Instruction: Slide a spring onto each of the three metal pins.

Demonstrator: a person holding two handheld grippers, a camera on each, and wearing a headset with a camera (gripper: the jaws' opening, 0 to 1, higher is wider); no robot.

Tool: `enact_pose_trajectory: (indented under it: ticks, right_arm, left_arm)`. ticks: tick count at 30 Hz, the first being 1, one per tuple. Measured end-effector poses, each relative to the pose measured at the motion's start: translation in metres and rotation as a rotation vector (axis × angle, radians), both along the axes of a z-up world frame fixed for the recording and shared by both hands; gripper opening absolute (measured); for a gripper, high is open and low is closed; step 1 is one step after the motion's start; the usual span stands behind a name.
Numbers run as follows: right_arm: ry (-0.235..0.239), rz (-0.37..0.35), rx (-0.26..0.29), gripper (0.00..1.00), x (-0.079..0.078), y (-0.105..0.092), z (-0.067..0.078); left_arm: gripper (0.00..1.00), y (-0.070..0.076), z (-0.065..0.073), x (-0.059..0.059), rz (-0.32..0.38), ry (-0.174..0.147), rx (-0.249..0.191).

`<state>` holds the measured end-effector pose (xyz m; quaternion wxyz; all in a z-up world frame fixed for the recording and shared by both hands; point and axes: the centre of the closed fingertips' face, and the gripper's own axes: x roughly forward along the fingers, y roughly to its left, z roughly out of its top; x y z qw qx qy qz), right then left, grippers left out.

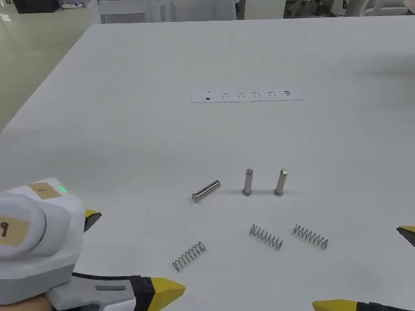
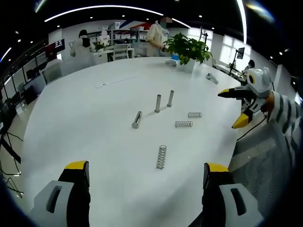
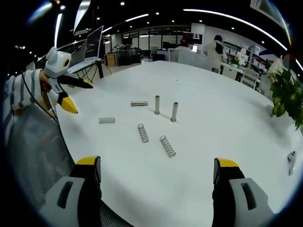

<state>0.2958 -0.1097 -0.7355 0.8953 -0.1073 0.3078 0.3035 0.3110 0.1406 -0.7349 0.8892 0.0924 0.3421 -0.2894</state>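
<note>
No spring sat on a pin yet, so the task stood at its first step. The left tongs (image 2: 146, 166) and right tongs (image 3: 156, 162) hung released and empty over the tabletop (image 1: 130, 129). Two upright pins (image 1: 248, 182) stood side by side, a third pin (image 1: 206, 190) lay flat beside them, and three springs (image 1: 266, 236) lay loose nearer the person. The next move probably called for pinching one spring and lining up its bore with an upright pin.

Bright, even overhead light; the white desk (image 1: 130, 142) reads nearly washed out in the head view, shadows faint and short. Both gripper views bow strongly toward the edges, ceiling strip lights (image 2: 104, 7) stretched into arcs along the top.
</note>
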Motion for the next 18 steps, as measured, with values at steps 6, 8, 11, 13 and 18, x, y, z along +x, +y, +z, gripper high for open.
enact_pose_trajectory:
  ticks: [6, 8, 11, 13, 18]
  right_arm:
    - [0.004, -0.008, 0.011, 0.97, -0.001, 0.001, -0.001]
    - [0.008, -0.011, 0.015, 0.97, -0.001, 0.002, -0.002]
    - [0.012, -0.016, 0.016, 0.97, -0.002, 0.002, -0.003]
    - [0.012, -0.018, 0.019, 0.97, -0.002, 0.002, -0.003]
    - [0.010, -0.040, 0.018, 0.99, 0.001, -0.001, -0.003]
  left_arm:
    - [0.94, -0.002, 0.003, 0.007, -0.012, -0.006, 0.002]
    - [0.88, -0.002, 0.002, 0.009, -0.008, 0.010, 0.004]
    - [0.90, -0.004, 0.004, 0.015, -0.012, -0.002, 0.002]
    - [0.90, -0.006, 0.005, 0.019, -0.018, -0.005, -0.001]
    - [0.90, -0.008, 0.003, 0.026, -0.038, -0.001, 0.006]
